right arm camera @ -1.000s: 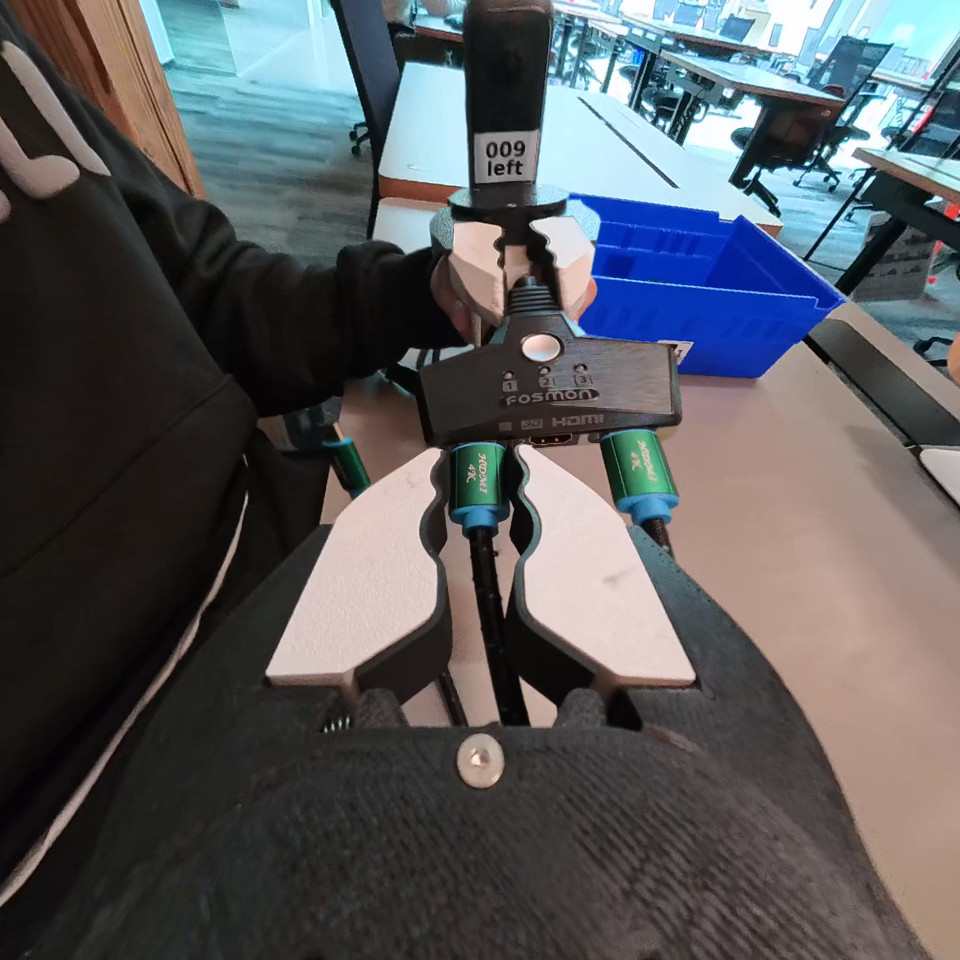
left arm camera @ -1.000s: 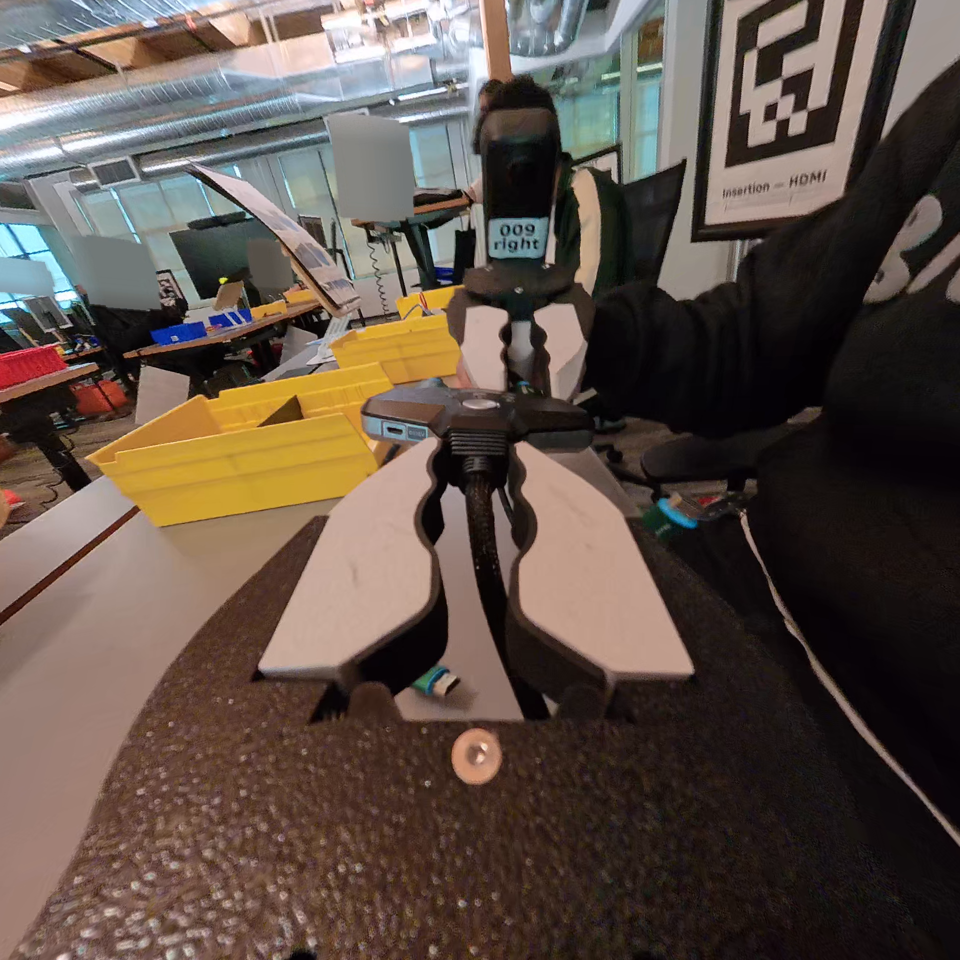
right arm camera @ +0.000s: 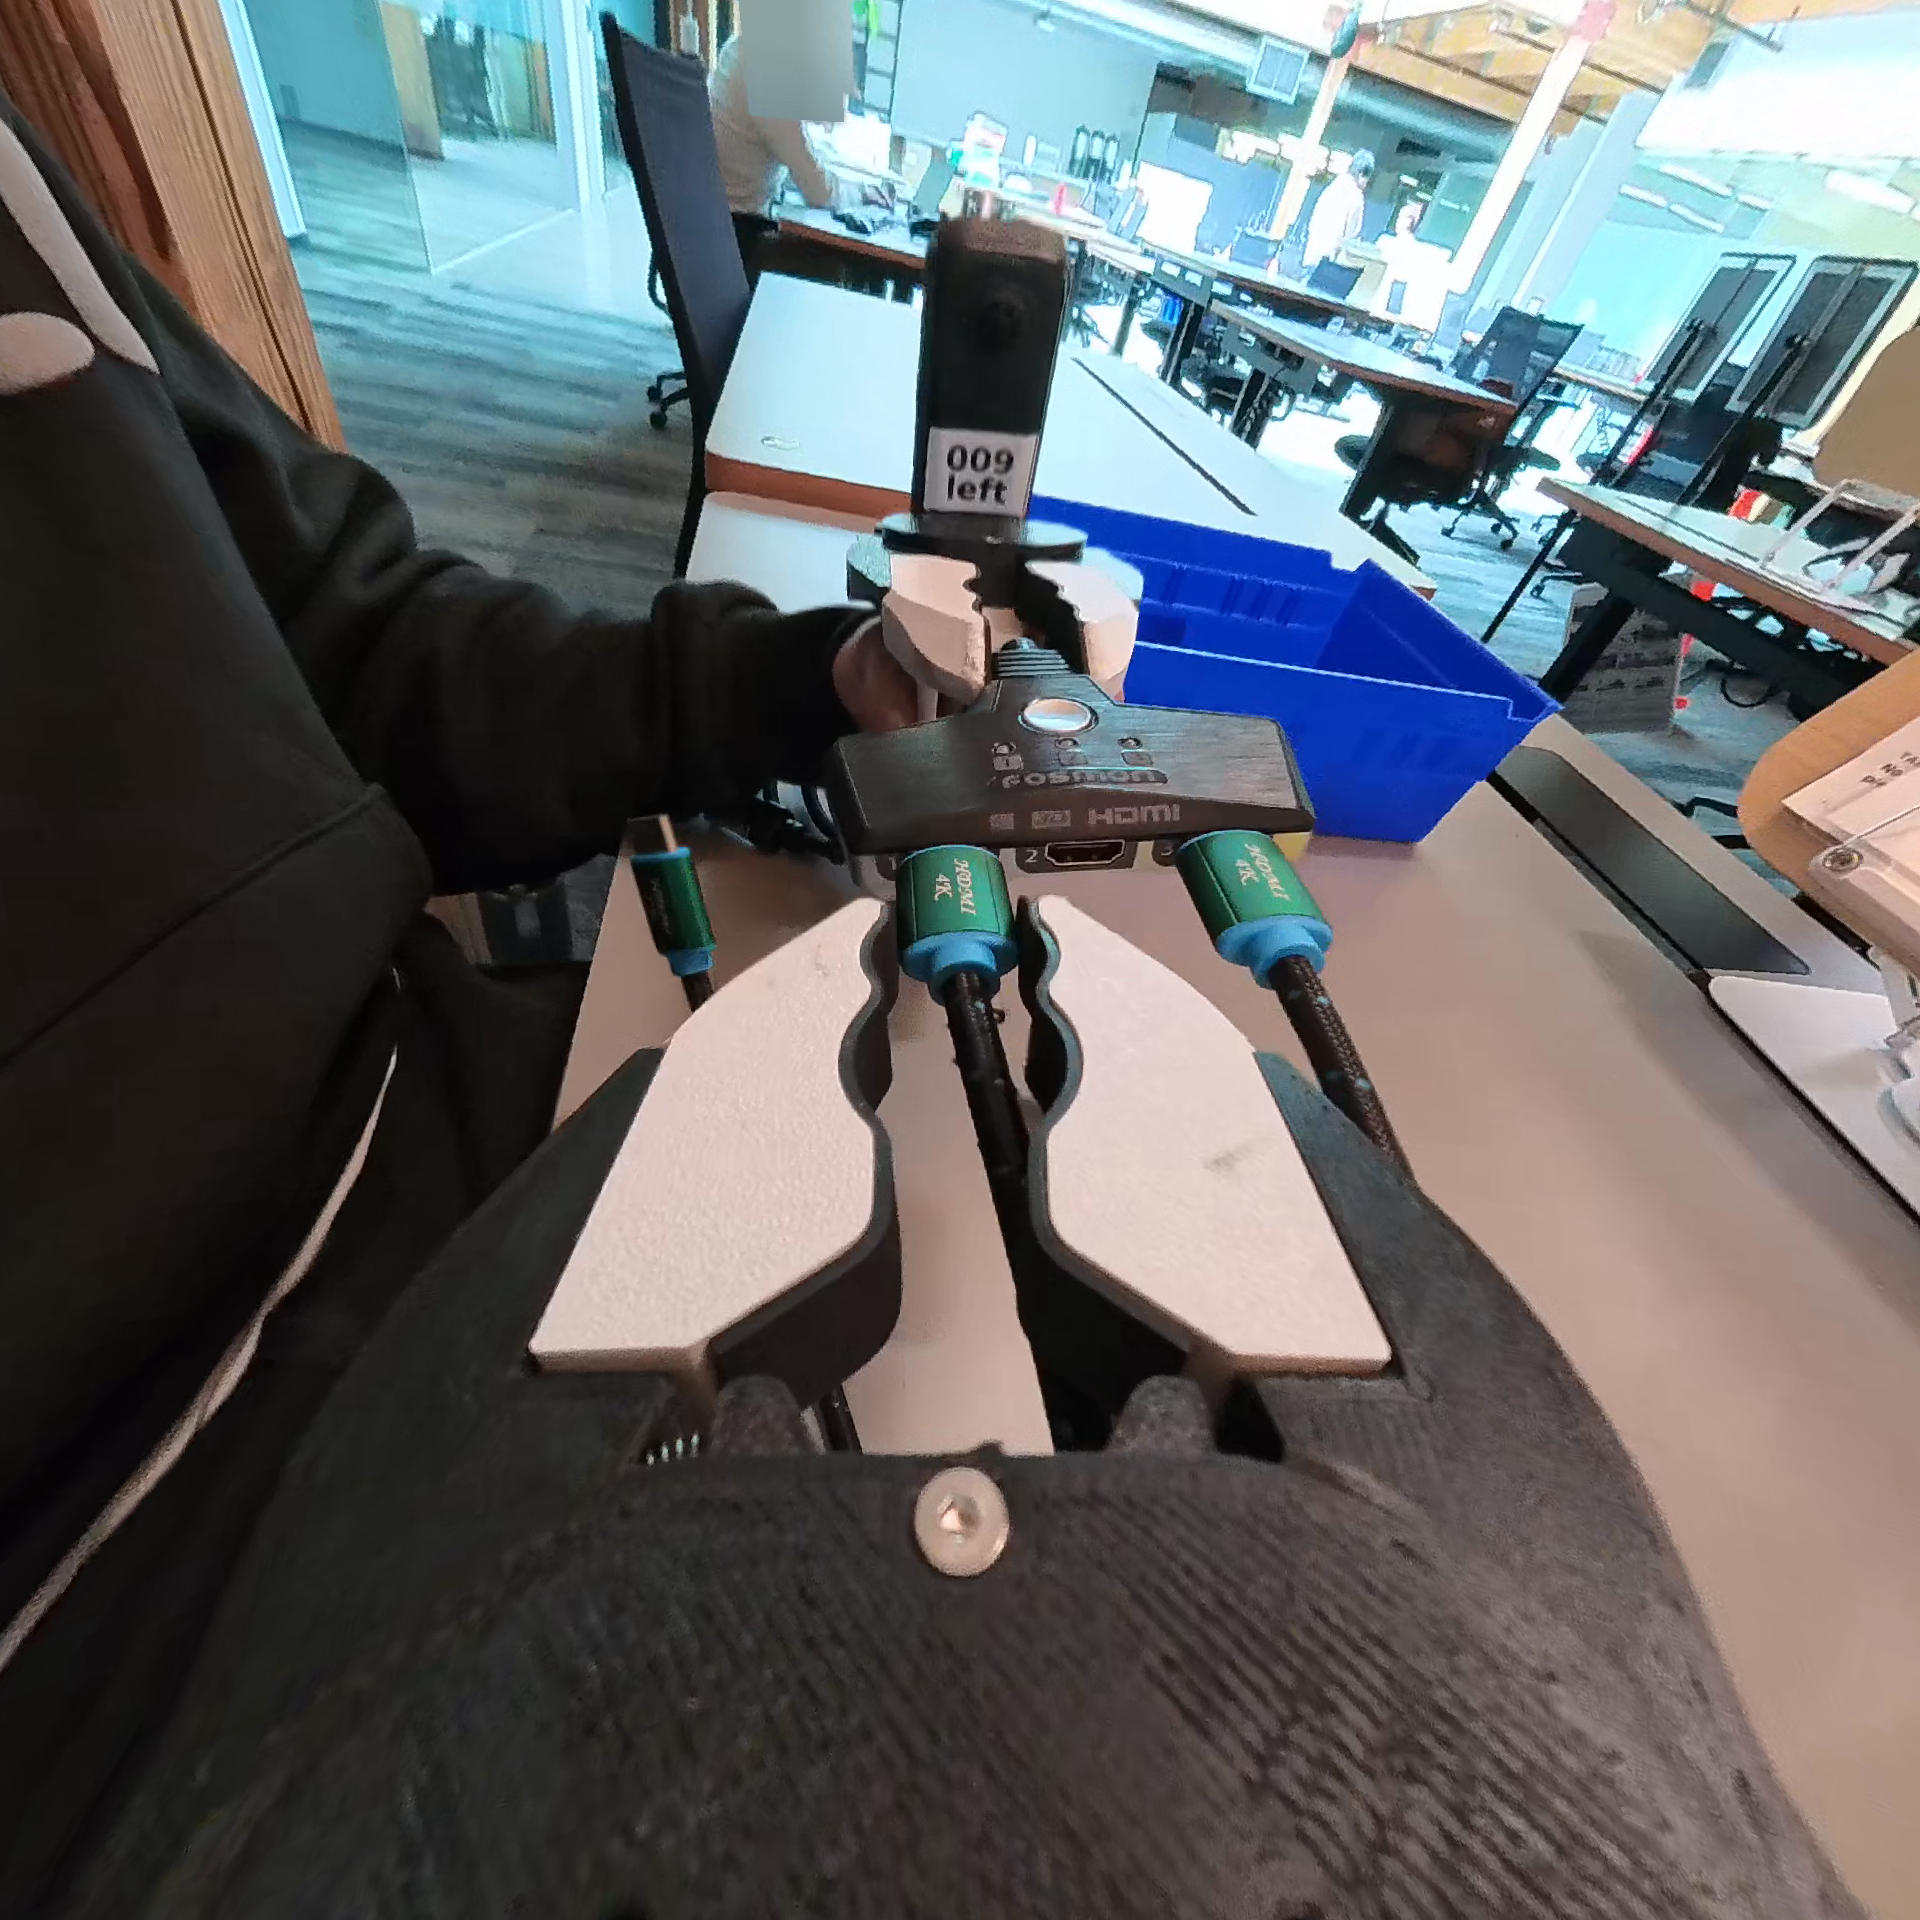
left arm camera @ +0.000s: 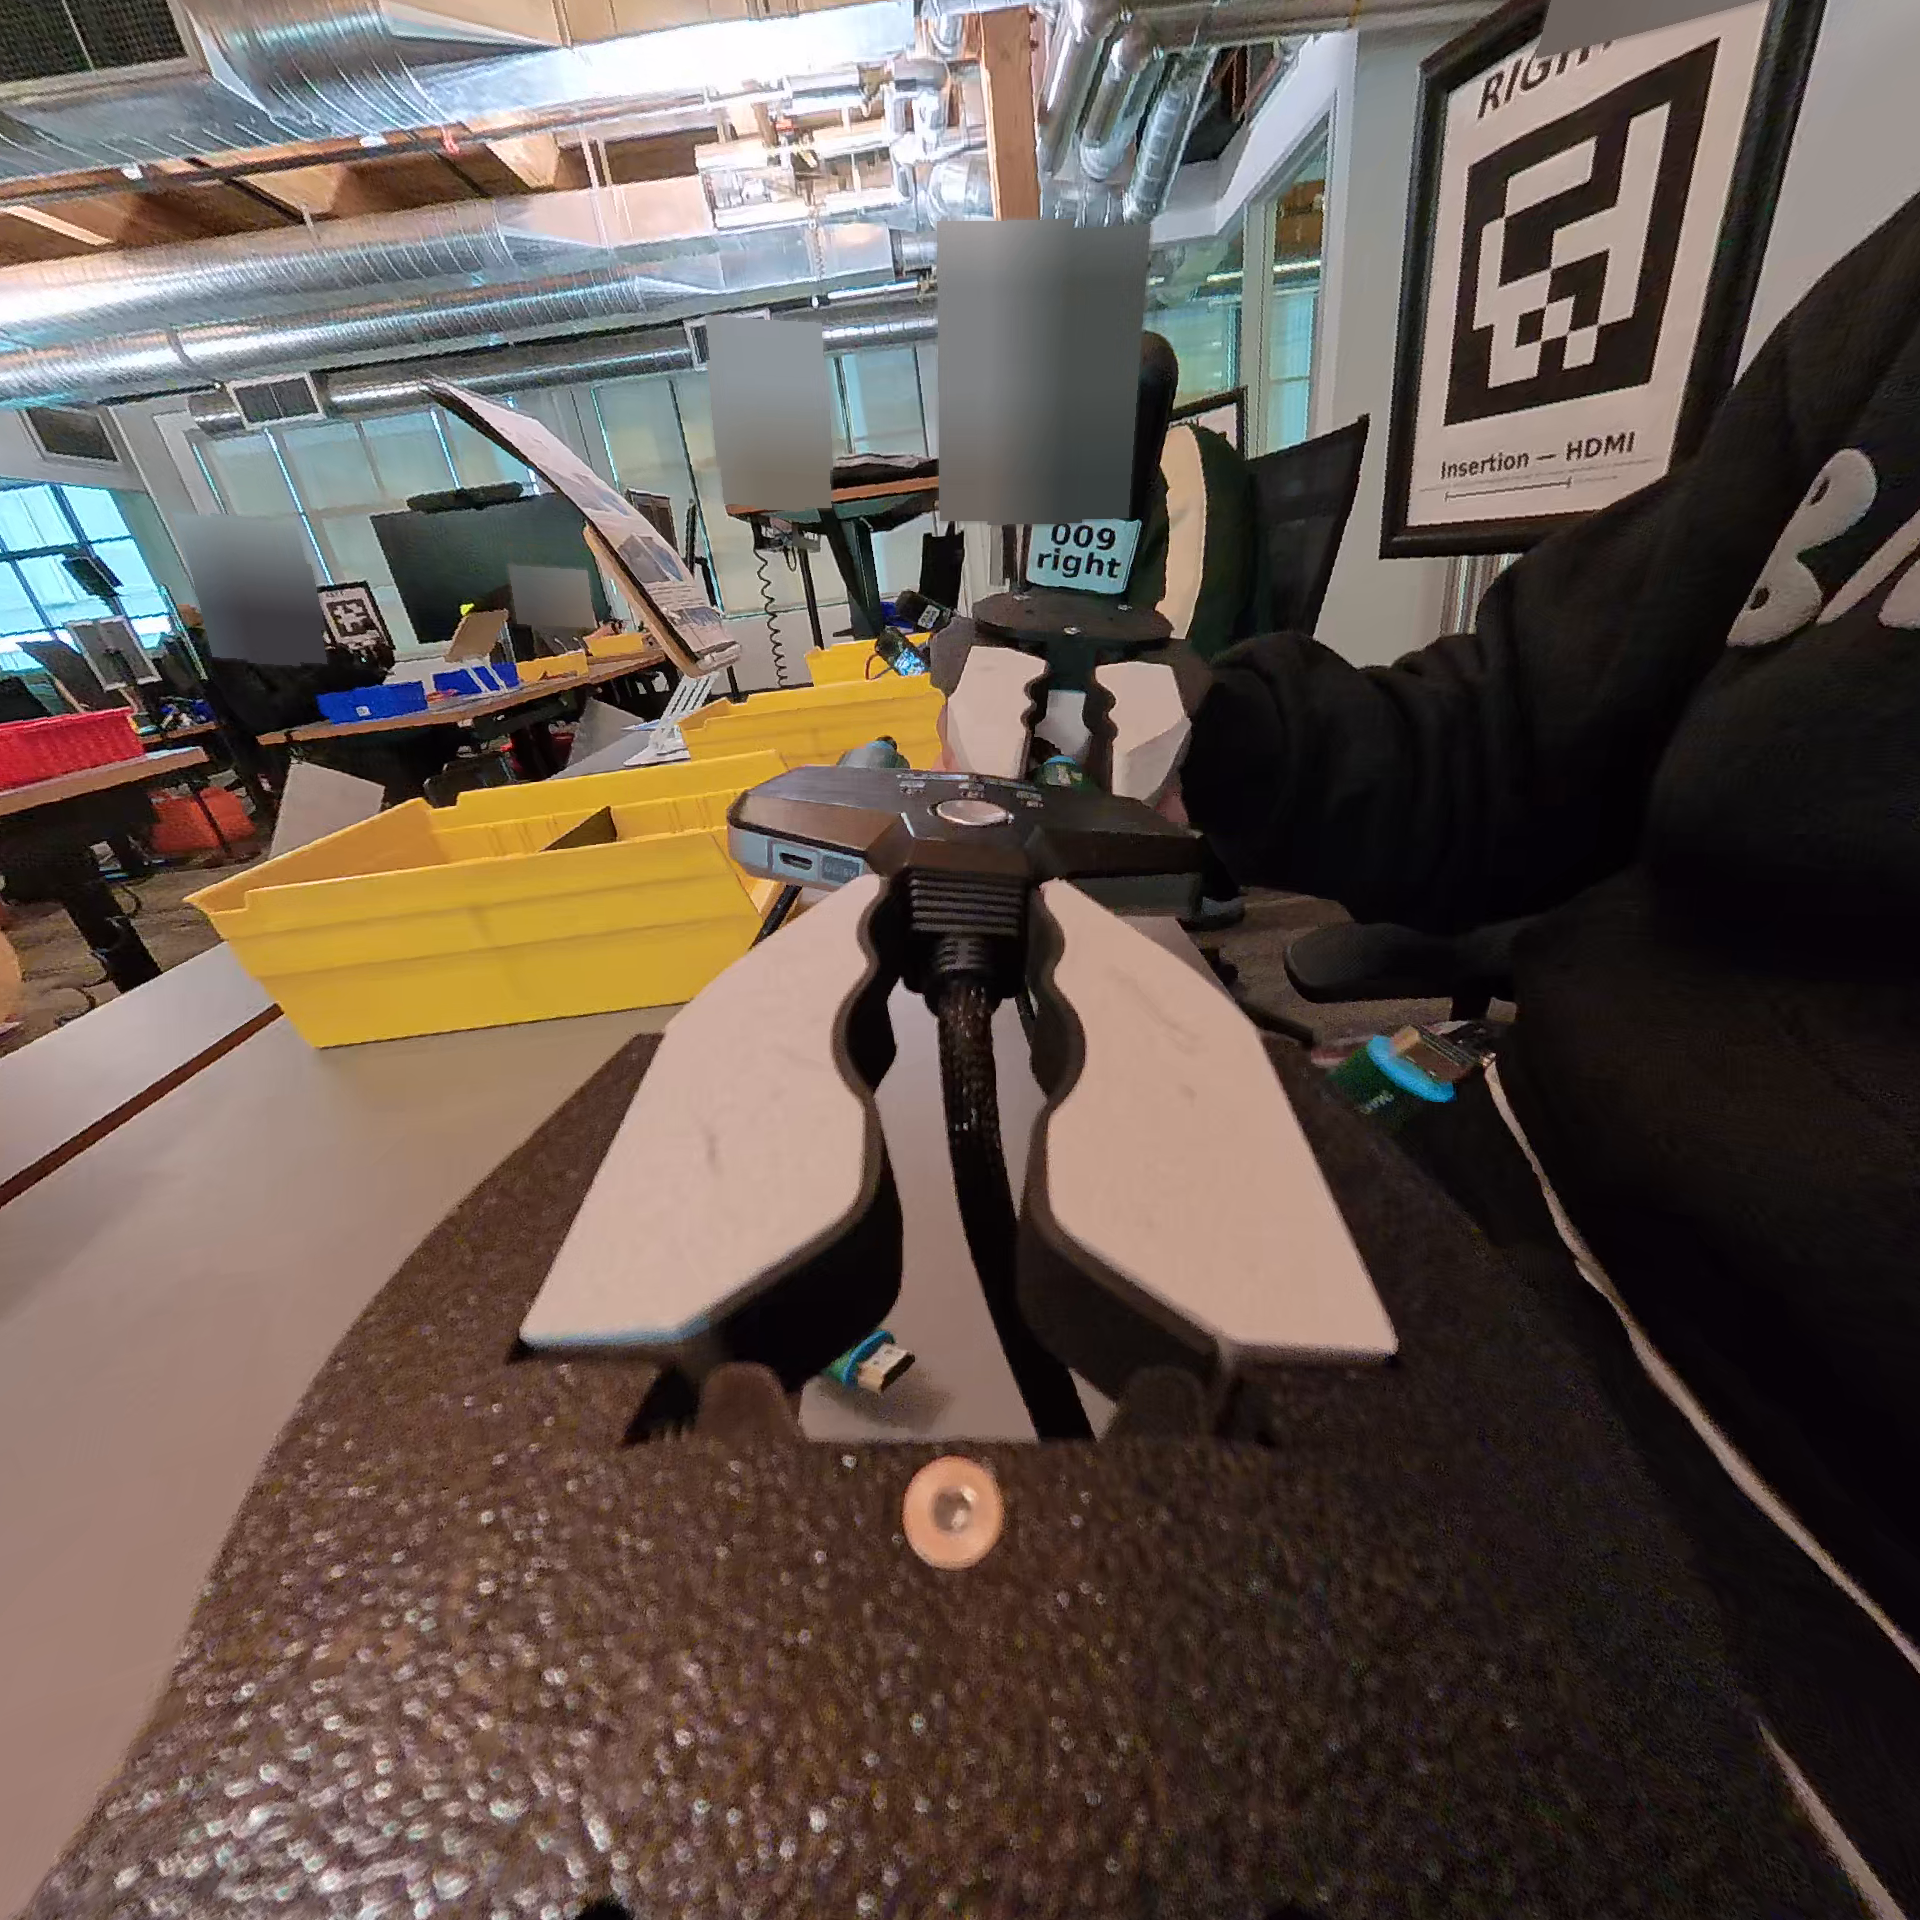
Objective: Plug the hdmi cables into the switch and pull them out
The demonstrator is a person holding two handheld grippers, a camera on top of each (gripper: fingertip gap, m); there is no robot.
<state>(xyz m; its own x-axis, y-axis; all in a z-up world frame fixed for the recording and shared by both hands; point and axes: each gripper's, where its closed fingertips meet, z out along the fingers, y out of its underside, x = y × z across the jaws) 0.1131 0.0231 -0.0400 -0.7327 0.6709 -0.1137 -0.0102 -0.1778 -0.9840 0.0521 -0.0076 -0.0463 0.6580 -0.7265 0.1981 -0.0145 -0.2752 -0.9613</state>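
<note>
The black HDMI switch (right arm camera: 1070,774) is held in the air between both grippers. My left gripper (left arm camera: 961,914) is shut on the ribbed collar of the switch's braided tail cable (left arm camera: 977,1101); it also shows in the right wrist view (right arm camera: 1003,644). My right gripper (right arm camera: 951,925) is shut on a green HDMI plug (right arm camera: 948,899) seated in the switch's left port. A second green plug (right arm camera: 1252,894) sits in the right port. The middle port (right arm camera: 1086,854) is empty. A loose green plug (right arm camera: 670,904) lies at the table's left edge, and another loose plug (left arm camera: 878,1366) lies under my left gripper.
A blue bin (right arm camera: 1340,675) stands behind the switch on the grey table (right arm camera: 1558,1091). Yellow bins (left arm camera: 478,914) stand at the far side in the left wrist view. The person's black sleeve and body (left arm camera: 1662,831) are close on one side. Office desks and chairs fill the background.
The right wrist view has tilted upward a little, so the switch's port face shows more. Both grips are the same and both plugs stay in their ports.
</note>
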